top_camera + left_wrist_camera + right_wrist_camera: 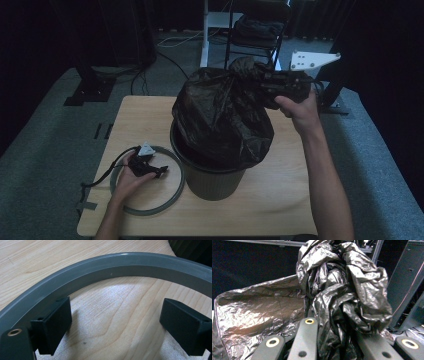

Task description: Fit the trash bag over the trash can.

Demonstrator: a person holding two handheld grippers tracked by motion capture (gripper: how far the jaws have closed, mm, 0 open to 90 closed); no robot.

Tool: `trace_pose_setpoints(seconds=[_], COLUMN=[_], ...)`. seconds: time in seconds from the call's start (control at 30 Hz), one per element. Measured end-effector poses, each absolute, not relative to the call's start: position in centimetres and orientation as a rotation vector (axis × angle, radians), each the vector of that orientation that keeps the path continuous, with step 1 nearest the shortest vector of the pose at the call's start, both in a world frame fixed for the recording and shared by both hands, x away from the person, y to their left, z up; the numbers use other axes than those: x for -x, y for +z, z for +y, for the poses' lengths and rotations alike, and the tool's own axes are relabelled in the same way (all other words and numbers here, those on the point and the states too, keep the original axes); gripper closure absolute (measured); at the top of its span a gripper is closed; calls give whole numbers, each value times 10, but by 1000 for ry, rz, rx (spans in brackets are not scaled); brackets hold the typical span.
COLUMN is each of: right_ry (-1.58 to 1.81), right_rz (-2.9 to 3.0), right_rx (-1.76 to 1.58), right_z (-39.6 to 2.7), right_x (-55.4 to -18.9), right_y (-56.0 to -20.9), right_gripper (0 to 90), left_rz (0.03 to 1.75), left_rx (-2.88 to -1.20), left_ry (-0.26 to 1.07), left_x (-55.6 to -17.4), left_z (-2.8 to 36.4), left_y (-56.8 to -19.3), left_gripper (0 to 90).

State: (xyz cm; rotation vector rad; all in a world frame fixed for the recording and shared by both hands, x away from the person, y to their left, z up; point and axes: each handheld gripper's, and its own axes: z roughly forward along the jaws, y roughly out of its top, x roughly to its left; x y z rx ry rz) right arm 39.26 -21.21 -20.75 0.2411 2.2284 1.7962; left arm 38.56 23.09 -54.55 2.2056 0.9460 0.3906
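Note:
A full black bin bag [220, 117] bulges out of a dark green ribbed bin [215, 182] at the table's middle. My right gripper [267, 86] is shut on the bag's gathered neck [337, 312], whose crumpled plastic is pinched between the two jaws and rises above them. A grey plastic ring [172, 195] lies flat on the wooden table [135, 112] left of the bin. My left gripper [161, 171] rests low inside that ring, jaws open. Bare wood lies between its fingers [53, 325], and the ring's arc [105, 266] curves just beyond them.
The table's front edge is close to the ring. Grey carpet surrounds the table. A black stand base [87, 90] sits at the back left. A dark metal rack [257, 30] and a white post [205, 35] stand behind the table.

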Motion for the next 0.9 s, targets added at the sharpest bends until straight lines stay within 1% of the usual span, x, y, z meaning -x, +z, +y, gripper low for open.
trace_pose_setpoints(seconds=[0.4,0.9], right_ry=[1754,1685], right_rz=[2302,2381], right_rx=[-216,-164], right_z=[-185,-154], right_x=[-398,-397], right_y=[-215,-222], right_gripper=[821,818], left_rz=[946,947], left_rx=[-2206,-2205], left_ry=[390,391], left_x=[-386,-385], left_z=[231,231], left_y=[-545,-545], left_gripper=[109,108])
